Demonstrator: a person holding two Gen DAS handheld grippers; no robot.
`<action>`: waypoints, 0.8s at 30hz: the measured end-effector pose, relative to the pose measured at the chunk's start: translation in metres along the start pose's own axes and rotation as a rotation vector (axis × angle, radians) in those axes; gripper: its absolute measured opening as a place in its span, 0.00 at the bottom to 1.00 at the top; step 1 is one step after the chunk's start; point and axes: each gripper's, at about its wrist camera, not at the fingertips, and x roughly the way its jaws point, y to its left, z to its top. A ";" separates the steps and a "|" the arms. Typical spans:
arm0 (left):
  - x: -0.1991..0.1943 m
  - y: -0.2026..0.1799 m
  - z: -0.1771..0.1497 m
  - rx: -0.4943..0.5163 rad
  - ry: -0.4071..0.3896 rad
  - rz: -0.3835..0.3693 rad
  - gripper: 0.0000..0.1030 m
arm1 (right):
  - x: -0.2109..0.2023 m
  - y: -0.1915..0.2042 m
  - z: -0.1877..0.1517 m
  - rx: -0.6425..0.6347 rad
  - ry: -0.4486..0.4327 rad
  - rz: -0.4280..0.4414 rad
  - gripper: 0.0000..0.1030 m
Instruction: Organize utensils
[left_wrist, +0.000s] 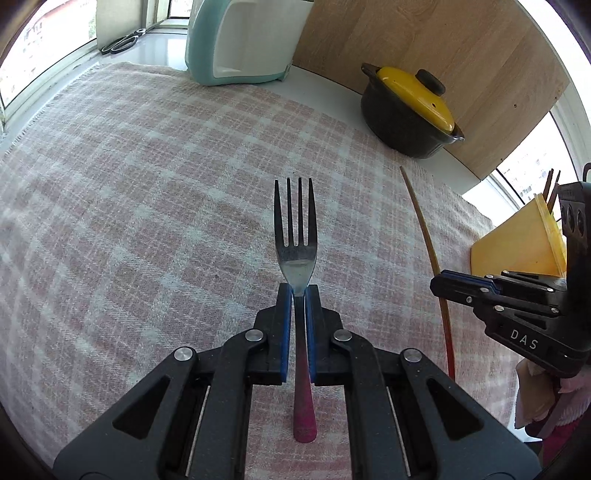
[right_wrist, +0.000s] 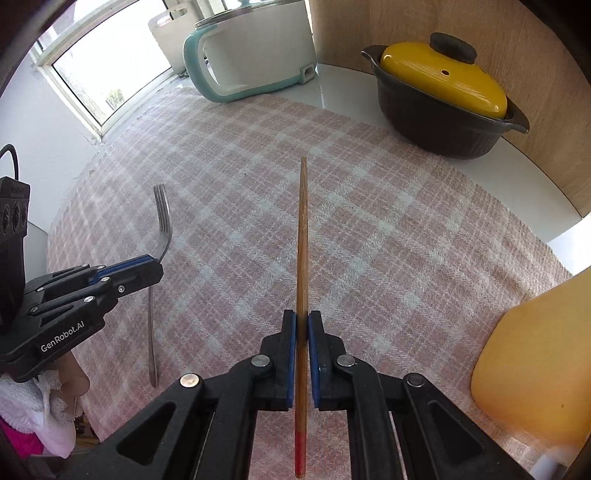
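Observation:
My left gripper (left_wrist: 298, 291) is shut on a metal fork (left_wrist: 295, 225) at its neck, tines pointing away, above the pink checked cloth (left_wrist: 147, 221). My right gripper (right_wrist: 303, 317) is shut on a wooden chopstick (right_wrist: 303, 240) with a red end, pointing away. In the left wrist view the right gripper (left_wrist: 441, 282) and the chopstick (left_wrist: 424, 229) show at the right. In the right wrist view the left gripper (right_wrist: 157, 266) and the fork (right_wrist: 162, 218) show at the left. A yellow utensil holder (left_wrist: 517, 240) with several sticks in it stands at the right; it also shows in the right wrist view (right_wrist: 535, 369).
A dark pot with a yellow lid (right_wrist: 443, 99) stands at the back right by a wooden panel (left_wrist: 443, 44). A white and teal cooker (right_wrist: 243, 55) stands at the back. Scissors (left_wrist: 122, 42) lie on the window sill.

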 end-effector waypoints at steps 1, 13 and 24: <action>-0.002 0.001 0.000 0.001 -0.007 -0.003 0.05 | -0.001 0.000 -0.003 0.014 -0.012 0.000 0.04; -0.034 -0.011 0.002 0.040 -0.086 -0.061 0.04 | -0.055 -0.004 -0.012 0.072 -0.155 -0.037 0.04; -0.065 -0.036 0.010 0.125 -0.182 -0.104 0.00 | -0.090 -0.003 -0.025 0.090 -0.234 -0.087 0.04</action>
